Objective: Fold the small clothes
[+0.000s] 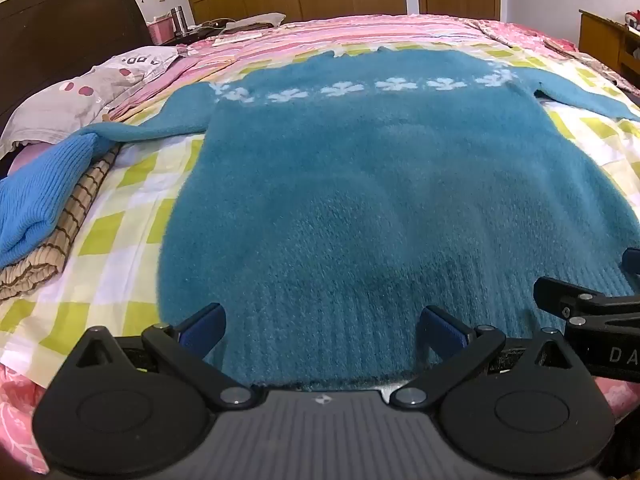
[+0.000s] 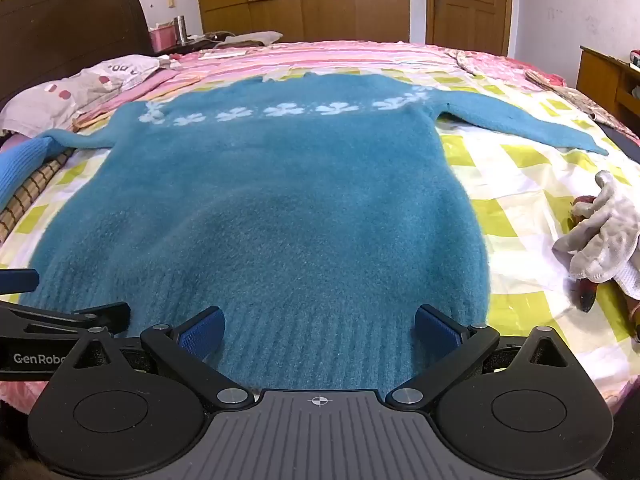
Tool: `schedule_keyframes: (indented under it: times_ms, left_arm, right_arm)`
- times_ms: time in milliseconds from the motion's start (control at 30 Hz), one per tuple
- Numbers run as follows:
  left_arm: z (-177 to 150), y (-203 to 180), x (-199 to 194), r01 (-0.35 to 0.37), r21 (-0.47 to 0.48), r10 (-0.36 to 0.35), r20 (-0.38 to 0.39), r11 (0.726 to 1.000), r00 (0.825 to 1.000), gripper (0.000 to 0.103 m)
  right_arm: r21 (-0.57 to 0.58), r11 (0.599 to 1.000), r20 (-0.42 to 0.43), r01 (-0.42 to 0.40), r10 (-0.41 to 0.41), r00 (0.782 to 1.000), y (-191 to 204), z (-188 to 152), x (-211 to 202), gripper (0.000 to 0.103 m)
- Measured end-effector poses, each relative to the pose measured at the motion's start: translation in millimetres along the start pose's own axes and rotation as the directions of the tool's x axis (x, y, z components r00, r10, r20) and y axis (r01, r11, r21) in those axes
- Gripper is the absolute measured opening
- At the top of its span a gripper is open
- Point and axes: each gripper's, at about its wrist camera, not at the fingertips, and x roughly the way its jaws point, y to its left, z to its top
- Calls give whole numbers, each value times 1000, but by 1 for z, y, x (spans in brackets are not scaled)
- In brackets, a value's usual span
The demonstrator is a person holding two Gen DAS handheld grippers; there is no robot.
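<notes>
A fluffy teal sweater with a row of white flowers across the chest lies flat on the bed, sleeves spread out to both sides and ribbed hem nearest me. My left gripper hovers over the hem's left part, jaws wide open, nothing between the blue pads. My right gripper hangs over the hem's right part, also wide open and holding nothing. Each gripper shows at the edge of the other's view.
A checked yellow-green and white sheet covers the bed. Folded clothes, a bright blue knit on a striped brown one, sit at the left. A white cloth lies at the right. Pillows and a dark headboard stand far left.
</notes>
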Motion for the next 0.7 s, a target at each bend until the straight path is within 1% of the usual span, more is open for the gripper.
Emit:
schedule_keyframes:
  times_ms: [200,433,567,700]
  left_arm:
    - [0,1,1,0,-1,0,-4,1000,1000,103]
    - [-2,6,12,14,-29,-15,-35,999,999,103]
    - [-4,5,11,14,-26,-15,-39,1000,999,103]
    - [-5,8,15,27,-45,-29,-53,999,998,103]
  right_arm:
    - [1,1000,-1,0,0,1000,-1,0,0,102]
    - [0,1000,-4,1,-1,1000,1,1,1,102]
    - [0,1000,-3,1,-1,1000,2,1,2,102]
    - [-4,1000,-5,2,-2,1000,-3,-1,-3,102]
